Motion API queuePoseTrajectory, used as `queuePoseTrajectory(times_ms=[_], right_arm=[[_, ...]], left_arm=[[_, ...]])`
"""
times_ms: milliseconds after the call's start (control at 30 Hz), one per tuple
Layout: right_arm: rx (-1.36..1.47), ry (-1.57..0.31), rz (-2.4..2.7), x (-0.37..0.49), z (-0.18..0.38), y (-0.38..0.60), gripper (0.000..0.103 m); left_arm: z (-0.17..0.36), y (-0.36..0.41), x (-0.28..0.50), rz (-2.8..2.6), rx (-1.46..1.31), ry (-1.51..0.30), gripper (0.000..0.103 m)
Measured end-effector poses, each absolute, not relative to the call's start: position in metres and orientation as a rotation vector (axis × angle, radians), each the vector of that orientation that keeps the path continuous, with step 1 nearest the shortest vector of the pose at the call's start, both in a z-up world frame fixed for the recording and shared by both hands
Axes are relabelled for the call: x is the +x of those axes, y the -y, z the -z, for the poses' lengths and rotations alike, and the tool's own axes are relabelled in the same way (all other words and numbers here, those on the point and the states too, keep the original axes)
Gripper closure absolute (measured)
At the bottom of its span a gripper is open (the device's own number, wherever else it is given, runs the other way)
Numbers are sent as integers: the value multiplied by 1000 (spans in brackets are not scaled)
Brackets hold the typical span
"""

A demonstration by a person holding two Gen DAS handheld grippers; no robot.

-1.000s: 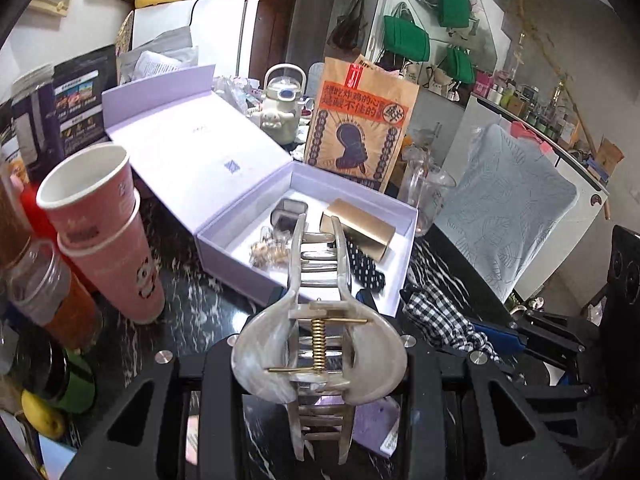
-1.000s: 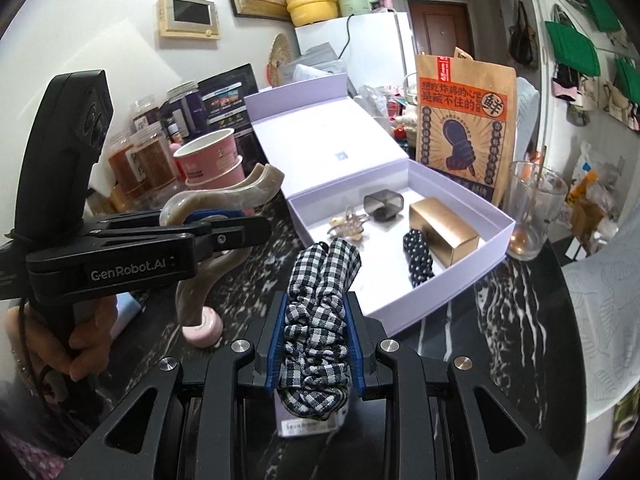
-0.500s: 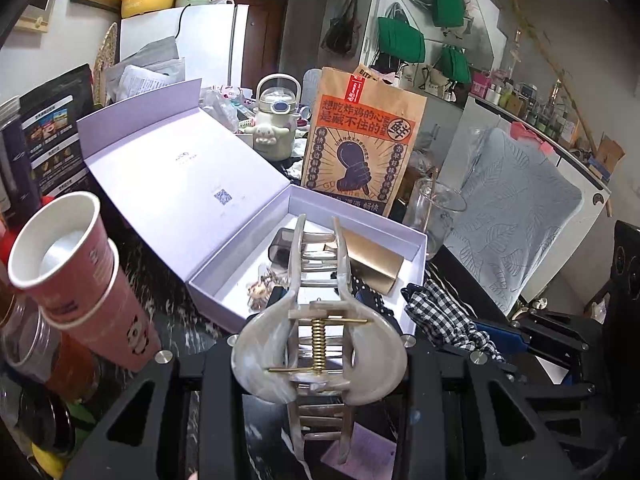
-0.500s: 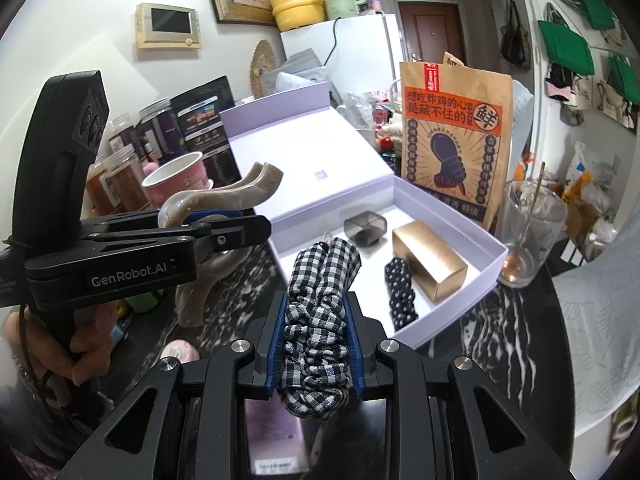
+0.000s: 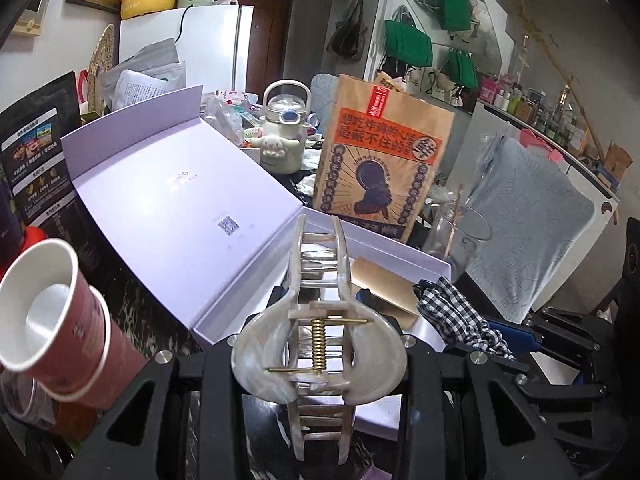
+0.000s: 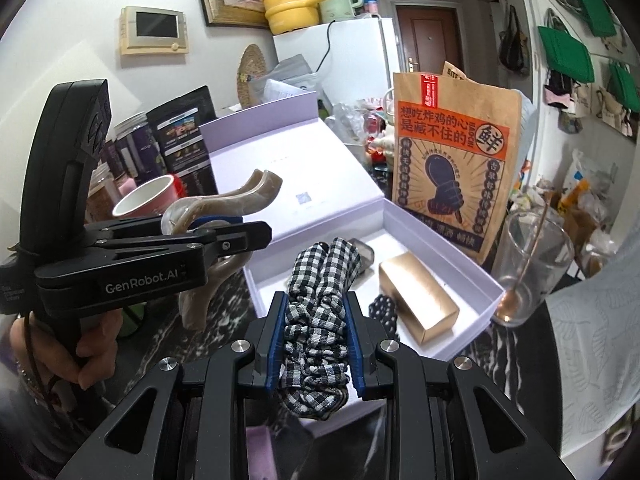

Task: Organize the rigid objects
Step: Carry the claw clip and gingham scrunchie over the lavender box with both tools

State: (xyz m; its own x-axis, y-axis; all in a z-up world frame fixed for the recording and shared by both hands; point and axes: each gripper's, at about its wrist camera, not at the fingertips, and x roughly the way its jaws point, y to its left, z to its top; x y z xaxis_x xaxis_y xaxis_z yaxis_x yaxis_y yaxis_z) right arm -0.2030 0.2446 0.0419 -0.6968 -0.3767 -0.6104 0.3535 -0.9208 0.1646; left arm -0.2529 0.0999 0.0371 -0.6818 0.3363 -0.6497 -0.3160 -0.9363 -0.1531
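Note:
My left gripper (image 5: 320,344) is shut on a large pearly hair claw clip (image 5: 320,320), held above the near edge of an open lilac box (image 5: 400,256). The clip and left gripper also show in the right wrist view (image 6: 224,208). My right gripper (image 6: 316,320) is shut on a black-and-white checked scrunchie (image 6: 320,304), held over the box's near side (image 6: 440,264). The scrunchie also shows in the left wrist view (image 5: 460,316). Inside the box lie a gold box (image 6: 416,296), a dark dotted scrunchie (image 6: 384,312) and a small grey case (image 6: 366,258).
The box lid (image 5: 180,200) leans open to the left. Stacked red paper cups (image 5: 52,320) stand at the left. A printed paper bag (image 5: 384,160) and a glass with a spoon (image 6: 528,272) stand behind and right of the box. Jars (image 6: 132,152) line the wall.
Both grippers have risen and moved forward towards the box, each still holding its object. The box and cups now sit lower and nearer in both views.

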Motion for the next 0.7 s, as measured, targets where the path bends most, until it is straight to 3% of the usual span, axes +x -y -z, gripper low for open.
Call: queuePoseTrajectory(times_ms=[700], right_arm=[[1054, 4, 2606, -254, -13, -252, 76]], left_arm=[[3, -116, -309, -2608, -1107, 44, 68]])
